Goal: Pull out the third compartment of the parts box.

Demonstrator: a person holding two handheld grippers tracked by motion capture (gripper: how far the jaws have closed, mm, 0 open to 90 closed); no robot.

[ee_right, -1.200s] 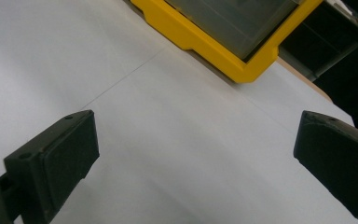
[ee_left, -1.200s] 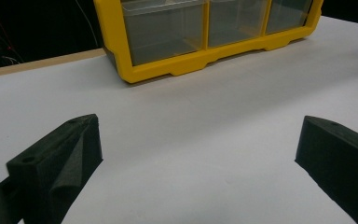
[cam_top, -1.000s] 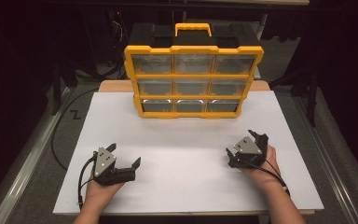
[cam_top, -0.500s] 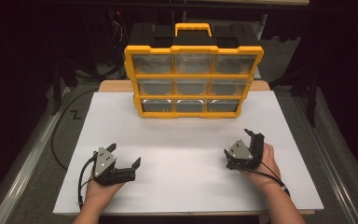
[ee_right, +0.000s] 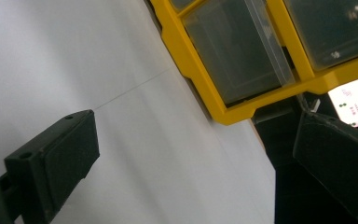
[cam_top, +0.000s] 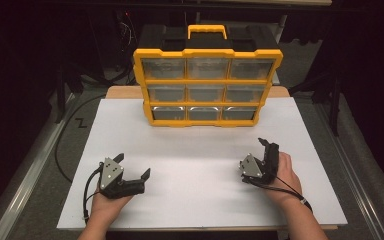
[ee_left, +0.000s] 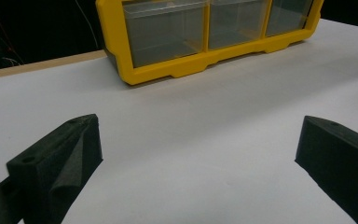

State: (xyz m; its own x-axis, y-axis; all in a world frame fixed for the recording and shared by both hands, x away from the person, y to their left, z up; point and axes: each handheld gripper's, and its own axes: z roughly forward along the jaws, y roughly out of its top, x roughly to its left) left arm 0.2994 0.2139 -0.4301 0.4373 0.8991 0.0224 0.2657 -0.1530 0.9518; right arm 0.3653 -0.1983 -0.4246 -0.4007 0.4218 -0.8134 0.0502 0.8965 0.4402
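A yellow organizer (cam_top: 207, 87) with clear drawers stands upright at the back of the white board (cam_top: 195, 165); a black case with a yellow handle (cam_top: 207, 31) rises behind it. My left gripper (cam_top: 132, 166) rests low on the board at the front left, open and holding nothing. In the left gripper view its jaws stand wide apart, facing the organizer's (ee_left: 205, 32) bottom row. My right gripper (cam_top: 268, 145) sits at the front right, rolled onto its side, open and empty. The right gripper view tilts, with the organizer's (ee_right: 261, 51) lower corner ahead.
The white board lies on a wooden table top (cam_top: 121, 92) whose edge shows behind it. A black cable (cam_top: 60, 150) loops off the board's left side beside a metal rail (cam_top: 25, 180). Dark floor surrounds the table.
The right hand has rolled its gripper onto its side and shifted it slightly left. The left gripper has stayed where it was.
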